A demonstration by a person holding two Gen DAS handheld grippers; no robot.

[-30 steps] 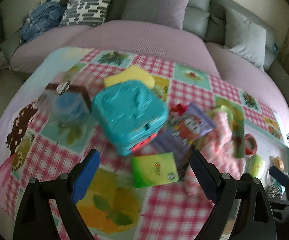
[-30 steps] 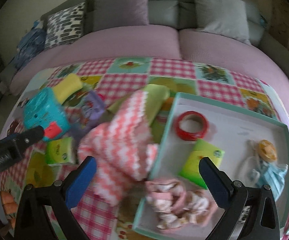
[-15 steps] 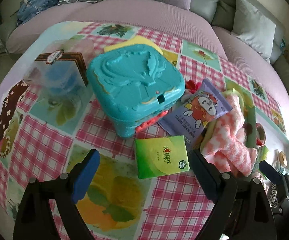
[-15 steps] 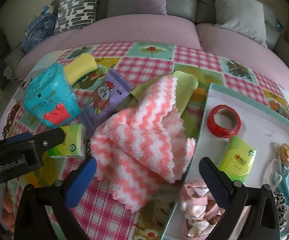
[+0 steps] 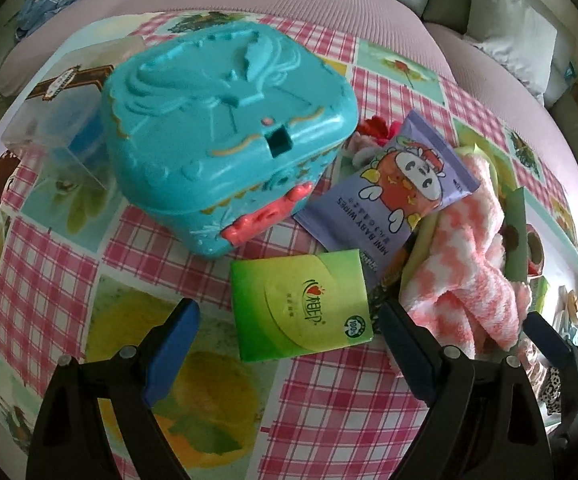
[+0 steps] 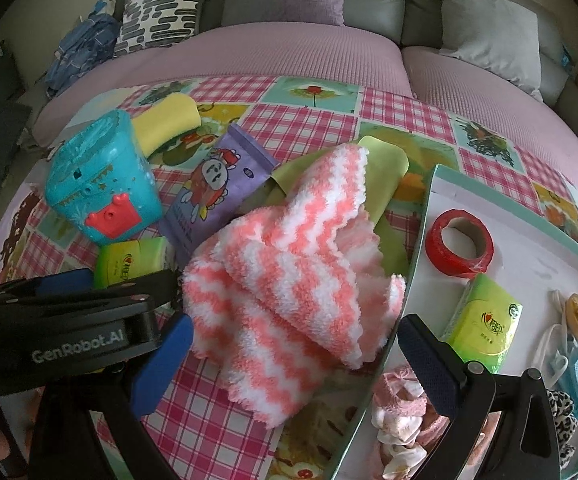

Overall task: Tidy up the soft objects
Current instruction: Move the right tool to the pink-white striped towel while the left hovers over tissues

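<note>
Left gripper (image 5: 285, 336) is dropping, jaws spread and empty, onto green tissue pack (image 5: 301, 304) at lower centre, readying a pick, while right gripper (image 6: 293, 352) is hovering unclenched over pink-striped towel (image 6: 289, 272) at centre frame.

A green tissue pack (image 5: 303, 310) lies flat on the checked cloth, near the turquoise box's front. Just right of it, a pink-and-white fluffy towel (image 6: 289, 280) sits crumpled, its right edge against the tray's rim. A purple baby-wipes pouch (image 5: 393, 184) lies flat beyond both.
</note>
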